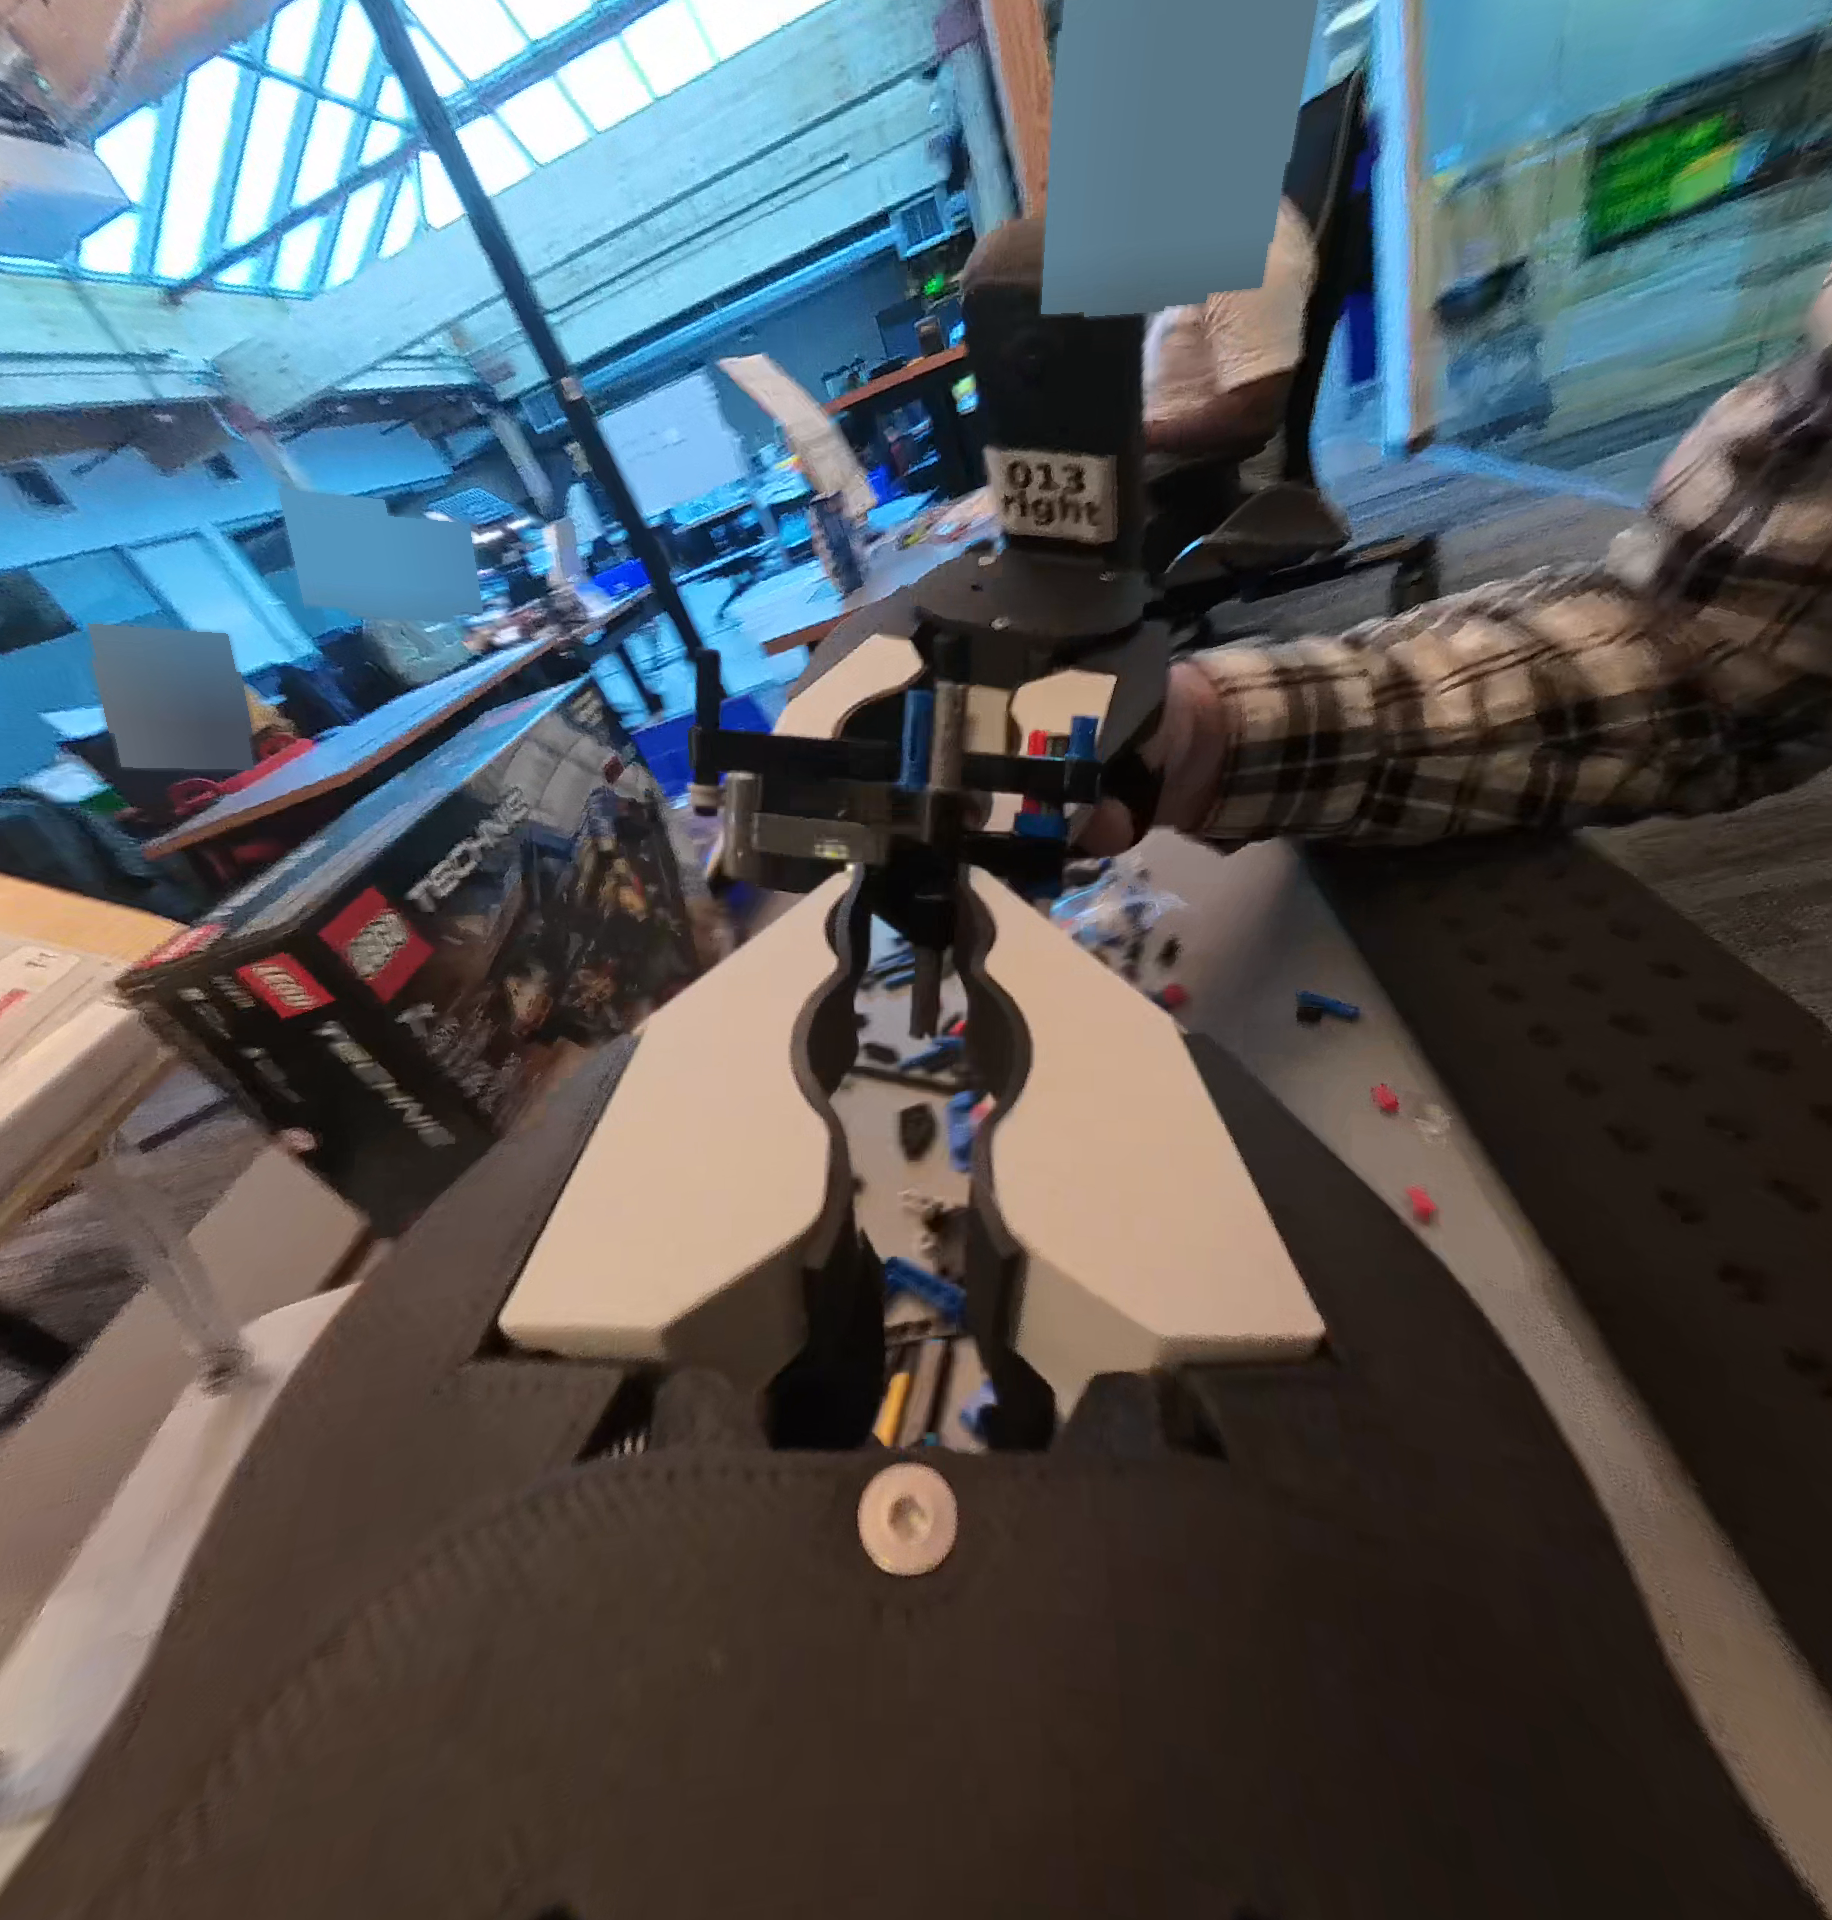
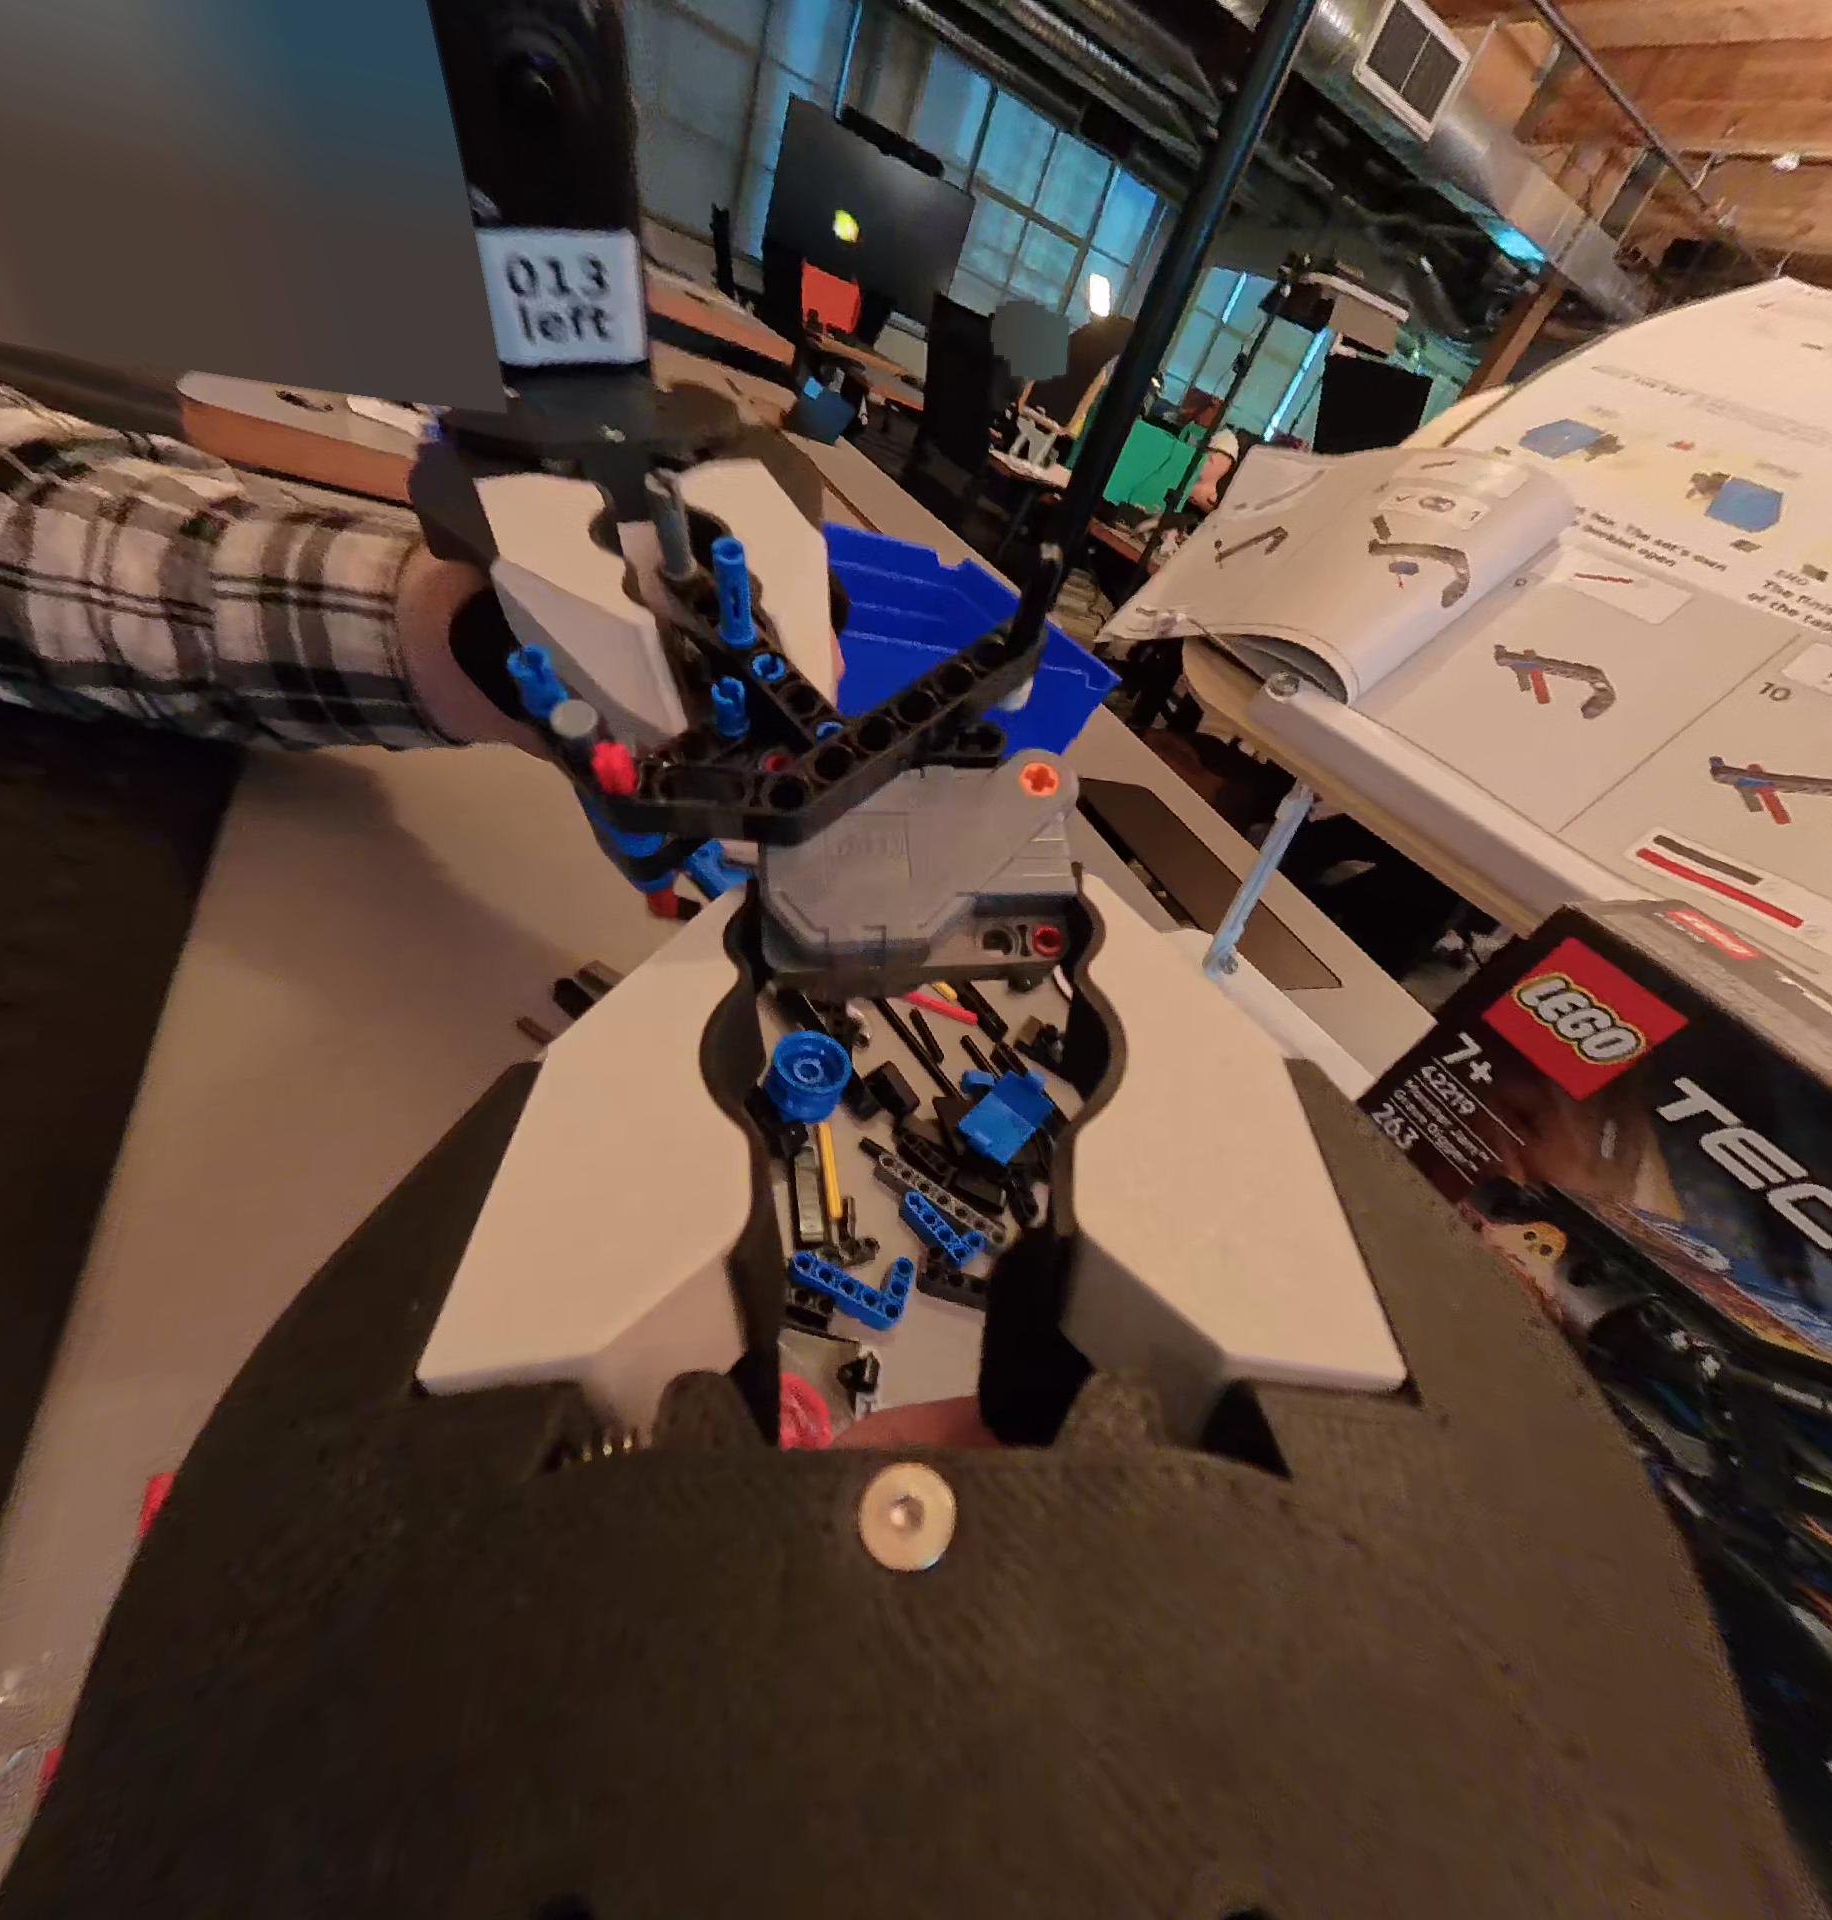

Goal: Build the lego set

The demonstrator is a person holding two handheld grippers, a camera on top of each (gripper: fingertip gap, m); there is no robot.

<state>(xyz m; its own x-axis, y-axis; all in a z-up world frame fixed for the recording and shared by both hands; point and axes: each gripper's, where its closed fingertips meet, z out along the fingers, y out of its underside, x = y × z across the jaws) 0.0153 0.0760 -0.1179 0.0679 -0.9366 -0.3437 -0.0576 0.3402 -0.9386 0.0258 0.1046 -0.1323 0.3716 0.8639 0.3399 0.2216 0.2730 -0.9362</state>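
A workshop hall surrounds a grey desk (image 2: 392, 935) strewn with loose parts (image 2: 891, 1174). Above it, both tools meet on one black-beamed assembly (image 2: 839, 758). The right tool (image 2: 917, 914) clenches its grey motor block (image 2: 912, 883); the left tool (image 1: 912, 894) grips its dark end. The box (image 2: 1670, 1143) sits at three o'clock, with the booklet (image 2: 1618, 675) above it.

The left gripper (image 1: 912, 883) and right gripper (image 2: 917, 914) face each other tip to tip above the desk, each nearly closed on a part. Plaid sleeves (image 1: 1463, 717) reach in behind both.
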